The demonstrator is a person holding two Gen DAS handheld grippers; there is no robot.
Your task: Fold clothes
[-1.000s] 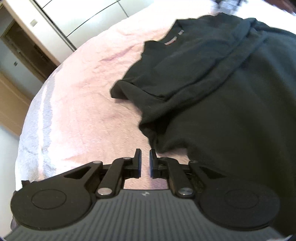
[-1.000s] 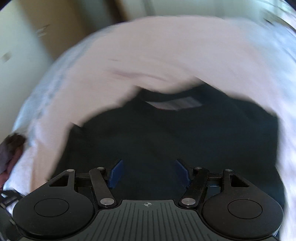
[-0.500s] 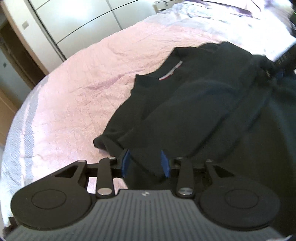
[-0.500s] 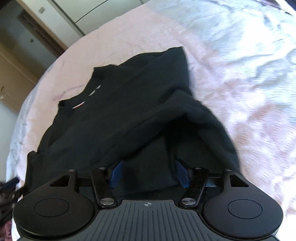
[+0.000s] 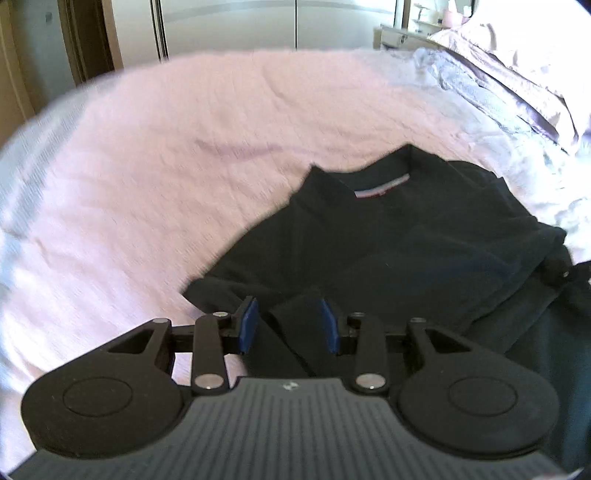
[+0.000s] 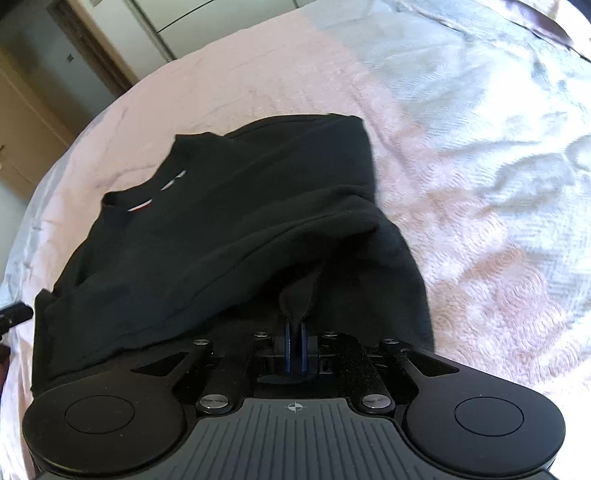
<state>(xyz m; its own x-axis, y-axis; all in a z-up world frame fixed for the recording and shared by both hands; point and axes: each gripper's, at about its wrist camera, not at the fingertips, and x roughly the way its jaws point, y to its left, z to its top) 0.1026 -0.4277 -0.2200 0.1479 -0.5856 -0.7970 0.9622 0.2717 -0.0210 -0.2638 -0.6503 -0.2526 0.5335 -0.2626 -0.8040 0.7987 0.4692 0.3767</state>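
pink textured bedspread (image 5: pixel 155 192), wardrobe (image 5: pixel 229 26) behind. black shirt (image 6: pixel 221 229) rumpled. right tongs (image 6: pixel 294 347) pinched shirt fold; left tongs (image 5: pixel 288 325) part-open, fabric between.

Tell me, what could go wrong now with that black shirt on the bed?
The right gripper pinches only a small bunch of the black shirt, so the cloth might slip out when lifted. The left gripper has a fold between its blue fingers, but they look apart, so that side may stay down and the fold skew. Dragging could rumple the pink bedspread.
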